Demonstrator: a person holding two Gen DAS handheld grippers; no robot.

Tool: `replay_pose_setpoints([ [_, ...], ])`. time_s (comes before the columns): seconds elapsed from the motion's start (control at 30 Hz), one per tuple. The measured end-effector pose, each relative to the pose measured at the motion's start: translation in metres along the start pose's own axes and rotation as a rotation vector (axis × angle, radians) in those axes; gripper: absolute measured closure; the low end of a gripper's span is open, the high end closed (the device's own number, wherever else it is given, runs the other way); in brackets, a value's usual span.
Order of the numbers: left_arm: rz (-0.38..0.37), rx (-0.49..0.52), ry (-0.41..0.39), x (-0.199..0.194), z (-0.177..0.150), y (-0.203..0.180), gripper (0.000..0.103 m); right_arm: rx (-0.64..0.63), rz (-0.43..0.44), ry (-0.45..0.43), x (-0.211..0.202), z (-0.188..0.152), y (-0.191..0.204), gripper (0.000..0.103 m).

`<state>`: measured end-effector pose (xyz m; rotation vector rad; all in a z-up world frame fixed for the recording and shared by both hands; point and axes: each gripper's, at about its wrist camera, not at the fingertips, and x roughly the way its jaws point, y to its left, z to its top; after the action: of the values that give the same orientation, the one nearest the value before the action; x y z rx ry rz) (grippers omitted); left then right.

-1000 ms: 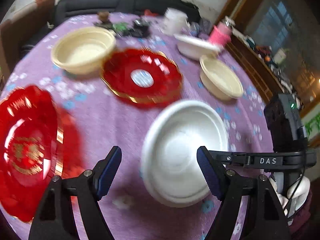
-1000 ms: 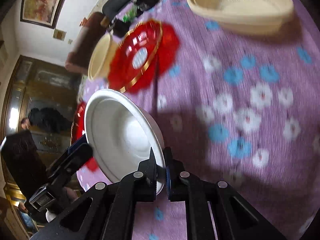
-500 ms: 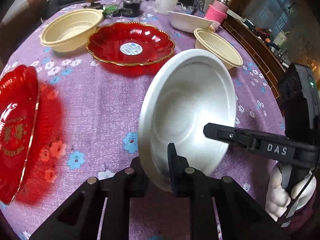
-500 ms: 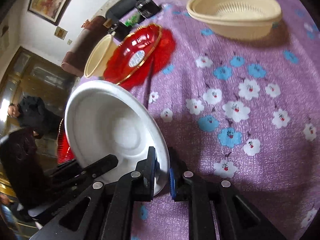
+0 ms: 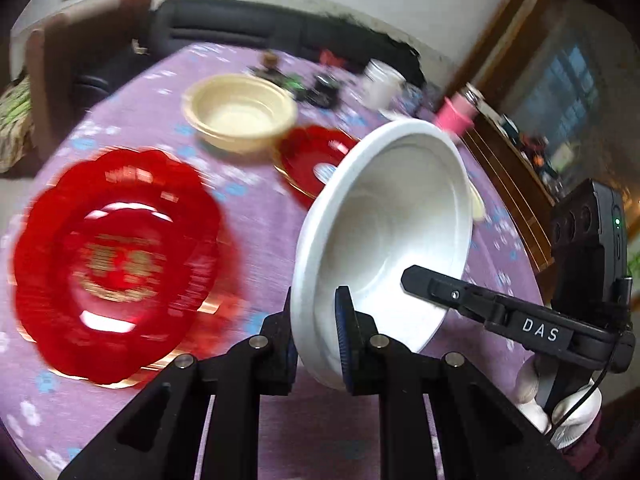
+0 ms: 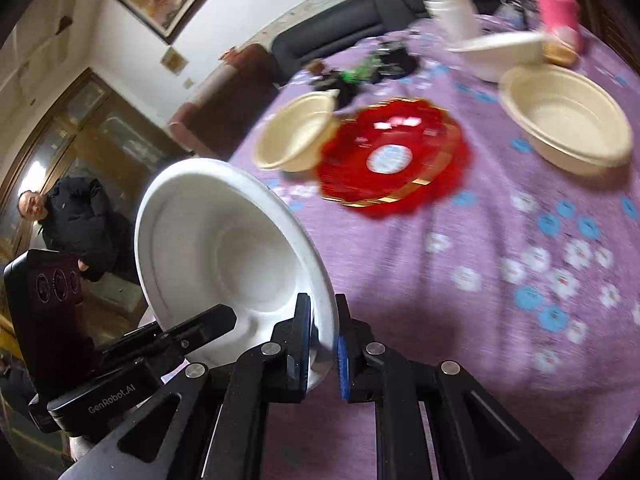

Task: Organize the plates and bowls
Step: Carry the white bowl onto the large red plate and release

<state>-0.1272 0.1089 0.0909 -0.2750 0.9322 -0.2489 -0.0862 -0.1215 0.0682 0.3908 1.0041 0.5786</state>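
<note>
A white bowl (image 5: 384, 232) is held tilted above the purple table, pinched on opposite rims. My left gripper (image 5: 316, 332) is shut on its near rim. My right gripper (image 6: 324, 332) is shut on the other rim of the same bowl (image 6: 224, 240). Each gripper shows in the other's view: the right one (image 5: 440, 288) and the left one (image 6: 200, 328). Two red plates (image 5: 120, 256) (image 5: 316, 160) and a cream bowl (image 5: 240, 112) lie on the table. A second cream bowl (image 6: 564, 120) and another white bowl (image 6: 500, 56) sit at the far right.
A white jar (image 6: 452, 12), a pink container (image 6: 556, 8) and dark small items (image 6: 360, 68) stand at the table's far edge. A dark sofa (image 5: 240, 32) and a chair (image 5: 60, 56) lie beyond. A person (image 6: 76, 220) stands at left.
The left gripper closed from open onto the white bowl's rim. Both grippers have lifted the bowl and tilted it further; the views swung leftward over the table.
</note>
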Motion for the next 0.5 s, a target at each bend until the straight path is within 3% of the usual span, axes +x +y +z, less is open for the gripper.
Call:
replay_pose_setpoints([
  [0.23, 0.112, -0.113, -0.070, -0.028, 0.016, 0.069, 0.087, -0.104, 0.046, 0.031, 0.053, 0.033, 0.079, 0.090],
  [0.5, 0.255, -0.206, -0.001, -0.010, 0.016, 0.130, 0.086, -0.102, 0.036, 0.163, 0.140, 0.041, 0.113, 0.089],
])
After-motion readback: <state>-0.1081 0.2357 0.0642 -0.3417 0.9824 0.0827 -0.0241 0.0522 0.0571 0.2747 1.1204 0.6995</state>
